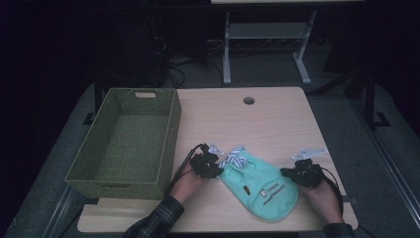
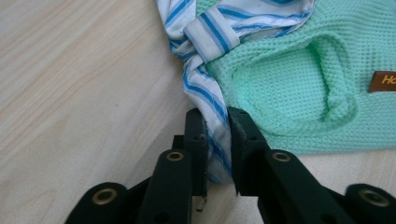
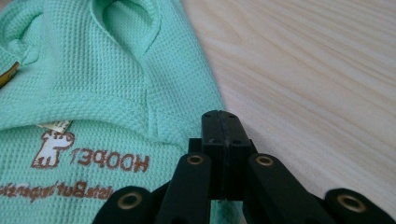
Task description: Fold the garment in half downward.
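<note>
I am keeping the left hand-held gripper narrow, its jaws pinching the blue-striped white cloth that is tucked into the mint green knit garment. I judge this grip is there to hold that end steady so the garment can be folded or lifted toward the green woven basket, which is standing to the left of this gripper on the desk.

The right hand-held gripper is showing its jaws pressed fully together at the garment's edge; green fabric is peeking out beneath them, so I take it they are nipping the hem, anchoring the opposite end.

From above, I am seeing both grippers flanking the garment, which is lying flat between them. The left gripper view is giving me the stripes running between the pads. The right gripper view is giving me the brown printed lettering just left of its jaws.
</note>
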`<move>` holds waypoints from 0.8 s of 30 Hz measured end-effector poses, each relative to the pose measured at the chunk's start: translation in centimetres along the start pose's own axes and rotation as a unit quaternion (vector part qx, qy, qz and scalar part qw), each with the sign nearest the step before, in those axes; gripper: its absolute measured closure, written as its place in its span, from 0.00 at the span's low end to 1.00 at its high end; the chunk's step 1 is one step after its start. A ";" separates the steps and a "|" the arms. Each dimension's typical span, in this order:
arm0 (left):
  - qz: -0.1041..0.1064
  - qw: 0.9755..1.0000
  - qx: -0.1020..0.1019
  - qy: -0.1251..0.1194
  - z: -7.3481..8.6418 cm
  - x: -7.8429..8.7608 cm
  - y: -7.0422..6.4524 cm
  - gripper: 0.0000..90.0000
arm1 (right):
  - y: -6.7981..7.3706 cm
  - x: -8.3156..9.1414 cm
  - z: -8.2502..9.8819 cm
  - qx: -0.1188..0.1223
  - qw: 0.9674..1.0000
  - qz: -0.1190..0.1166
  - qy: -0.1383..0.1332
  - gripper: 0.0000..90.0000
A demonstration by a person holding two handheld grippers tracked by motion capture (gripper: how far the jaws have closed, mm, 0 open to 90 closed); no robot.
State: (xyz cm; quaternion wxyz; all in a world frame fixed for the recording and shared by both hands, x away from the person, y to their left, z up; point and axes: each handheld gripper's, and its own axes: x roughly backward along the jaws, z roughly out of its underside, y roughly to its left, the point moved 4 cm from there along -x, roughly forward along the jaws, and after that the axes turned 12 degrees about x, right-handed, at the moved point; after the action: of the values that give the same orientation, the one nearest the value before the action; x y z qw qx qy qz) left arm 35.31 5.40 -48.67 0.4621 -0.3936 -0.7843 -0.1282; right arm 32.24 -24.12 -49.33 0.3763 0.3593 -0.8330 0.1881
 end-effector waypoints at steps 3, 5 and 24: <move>-0.010 1.000 -0.008 0.007 -0.1 0.0 -0.3 0.90 | 0.0 0.3 -0.5 0.004 1.000 0.002 -0.008 1.00; -0.012 1.000 -0.008 0.005 -0.1 -0.1 -0.4 0.91 | 0.3 0.7 -1.1 0.004 1.000 -0.002 -0.024 1.00; 0.003 1.000 0.003 0.003 -0.1 0.0 -0.1 0.91 | 5.4 -1.5 -4.7 0.047 0.995 -0.071 -0.048 1.00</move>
State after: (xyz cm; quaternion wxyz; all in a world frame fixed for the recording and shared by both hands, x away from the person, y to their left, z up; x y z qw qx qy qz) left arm 35.30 5.28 -48.66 0.4660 -0.3942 -0.7821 -0.1254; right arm 31.30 -17.08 -47.70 0.3308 0.4436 -0.8127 0.1822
